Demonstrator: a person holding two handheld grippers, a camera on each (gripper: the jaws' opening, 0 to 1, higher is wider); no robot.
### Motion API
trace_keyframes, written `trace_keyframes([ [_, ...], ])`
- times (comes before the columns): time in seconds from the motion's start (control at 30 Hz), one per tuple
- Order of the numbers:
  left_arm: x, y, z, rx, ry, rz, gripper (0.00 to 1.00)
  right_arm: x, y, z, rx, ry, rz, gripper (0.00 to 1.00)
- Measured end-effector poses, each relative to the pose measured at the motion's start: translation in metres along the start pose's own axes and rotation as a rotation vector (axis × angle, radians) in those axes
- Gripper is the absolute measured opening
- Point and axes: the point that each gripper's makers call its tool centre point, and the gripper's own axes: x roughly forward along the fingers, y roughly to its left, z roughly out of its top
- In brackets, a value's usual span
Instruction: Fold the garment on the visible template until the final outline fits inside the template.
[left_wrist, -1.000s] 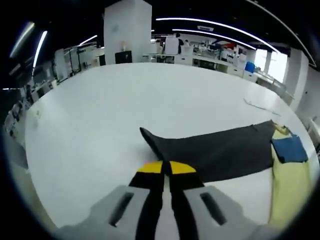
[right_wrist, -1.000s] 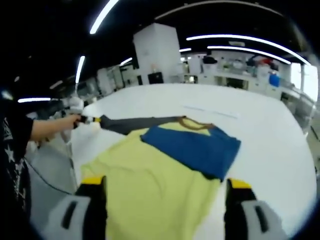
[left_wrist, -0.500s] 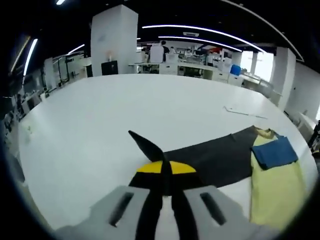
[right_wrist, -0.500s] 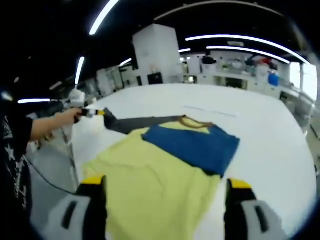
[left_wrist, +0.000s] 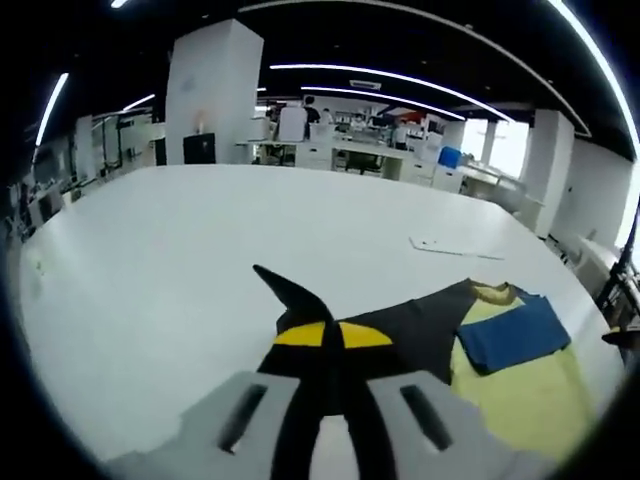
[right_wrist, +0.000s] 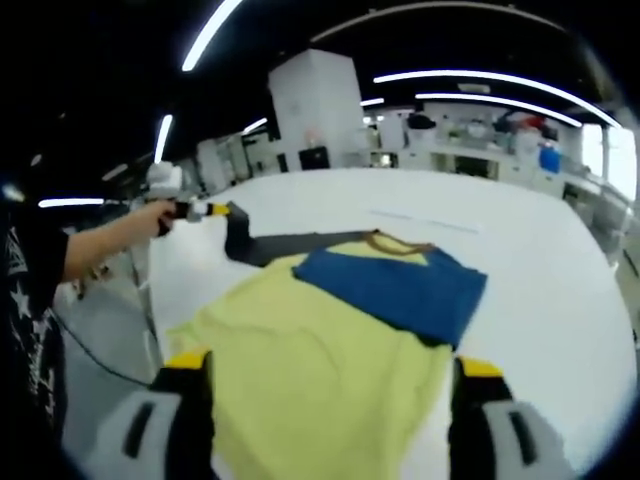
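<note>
With my left gripper (left_wrist: 330, 335) pinching the black sleeve (left_wrist: 410, 330) of the yellow, blue and black garment (right_wrist: 320, 350) on the white table (left_wrist: 200, 240), right gripper (right_wrist: 325, 385) spread idle, I judged carrying it inward next.

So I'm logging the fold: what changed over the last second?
The left gripper, shut on the black sleeve, has lifted it off the white table and carried it toward the yellow body. The right gripper stays open; the blue sleeve stays folded.
</note>
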Motion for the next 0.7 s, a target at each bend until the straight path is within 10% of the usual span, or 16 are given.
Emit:
trace_keyframes([
  [0.7, 0.011, -0.081, 0.02, 0.029, -0.026, -0.164, 0.0, 0.004, 0.023, -0.013, 0.002, 0.01, 0.043, 0.99],
])
